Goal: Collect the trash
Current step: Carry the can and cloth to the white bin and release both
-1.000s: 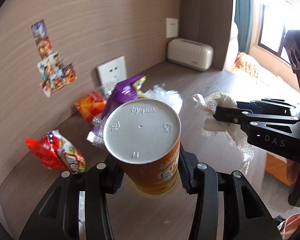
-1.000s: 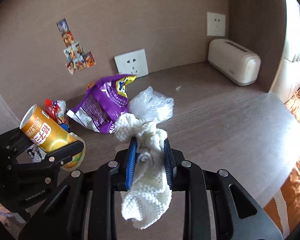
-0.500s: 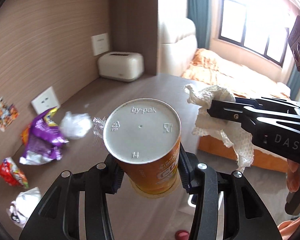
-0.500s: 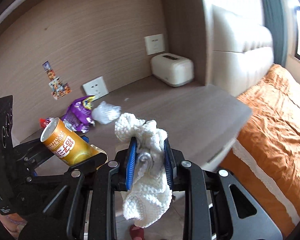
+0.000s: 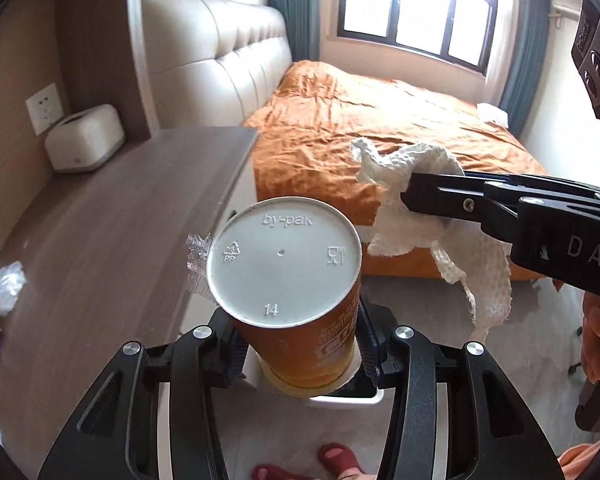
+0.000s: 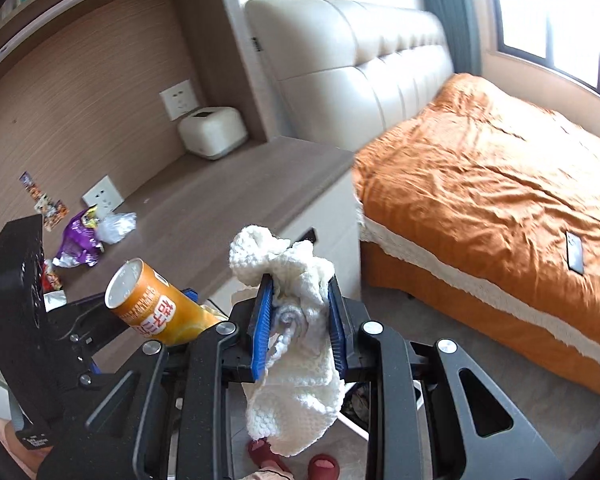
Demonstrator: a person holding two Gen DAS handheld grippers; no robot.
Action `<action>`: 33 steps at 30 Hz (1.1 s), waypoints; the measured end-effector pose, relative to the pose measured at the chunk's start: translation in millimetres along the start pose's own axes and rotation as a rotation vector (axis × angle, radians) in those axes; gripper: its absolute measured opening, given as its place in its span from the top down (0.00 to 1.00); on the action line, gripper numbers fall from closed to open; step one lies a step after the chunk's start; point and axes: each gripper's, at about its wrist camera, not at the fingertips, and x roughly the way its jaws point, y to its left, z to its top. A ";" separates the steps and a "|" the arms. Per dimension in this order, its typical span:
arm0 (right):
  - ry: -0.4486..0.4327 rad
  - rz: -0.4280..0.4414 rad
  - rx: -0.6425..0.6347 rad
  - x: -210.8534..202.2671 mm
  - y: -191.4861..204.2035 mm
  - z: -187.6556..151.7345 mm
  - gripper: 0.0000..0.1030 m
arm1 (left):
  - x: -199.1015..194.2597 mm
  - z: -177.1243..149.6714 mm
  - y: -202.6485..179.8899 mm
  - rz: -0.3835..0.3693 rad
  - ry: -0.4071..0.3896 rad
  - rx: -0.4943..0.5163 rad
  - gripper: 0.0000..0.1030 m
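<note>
The left gripper (image 5: pixel 298 344) is clamped on an orange cup (image 5: pixel 300 312), whose long axis tilts forward and up, lidded end leading. Just to its right, the right gripper (image 6: pixel 298 328) pinches a crumpled white paper towel (image 6: pixel 296 344) that hangs downward. A white bin (image 5: pixel 340 398) peeks out directly below the cup, probably the drop point.

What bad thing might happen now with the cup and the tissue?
1. The left gripper squeezes the orange cup only near one end, and it sticks out tilted, so it might slip and fall to the floor.
2. The crumpled tissue hangs loosely below the right gripper, so a piece might tear or snag.
3. The white bin is mostly hidden under the cup, so a drop might miss.
</note>
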 end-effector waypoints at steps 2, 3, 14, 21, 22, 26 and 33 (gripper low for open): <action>0.009 -0.005 0.034 4.3 -16.2 -7.7 0.73 | 14.5 -3.9 -12.1 -0.030 0.017 0.019 0.56; 0.017 -0.010 0.057 9.3 -25.0 -12.2 0.73 | 24.1 -4.8 -16.4 -0.046 0.029 0.025 0.56; 0.089 -0.049 0.210 100.2 -96.8 -77.6 0.72 | 153.6 -62.2 -47.7 -0.195 0.143 0.099 0.56; 0.139 -0.047 0.238 170.5 -123.5 -133.3 0.70 | 236.1 -107.3 -49.0 -0.235 0.181 0.124 0.55; 0.149 -0.050 0.236 179.4 -125.9 -141.2 0.69 | 249.2 -116.0 -48.0 -0.245 0.186 0.121 0.50; 0.166 -0.112 0.218 206.7 -136.8 -173.4 0.05 | 280.8 -139.5 -42.9 -0.249 0.204 0.097 0.05; 0.200 -0.171 0.233 220.1 -150.3 -202.7 0.05 | 300.5 -162.3 -40.3 -0.211 0.234 0.100 0.05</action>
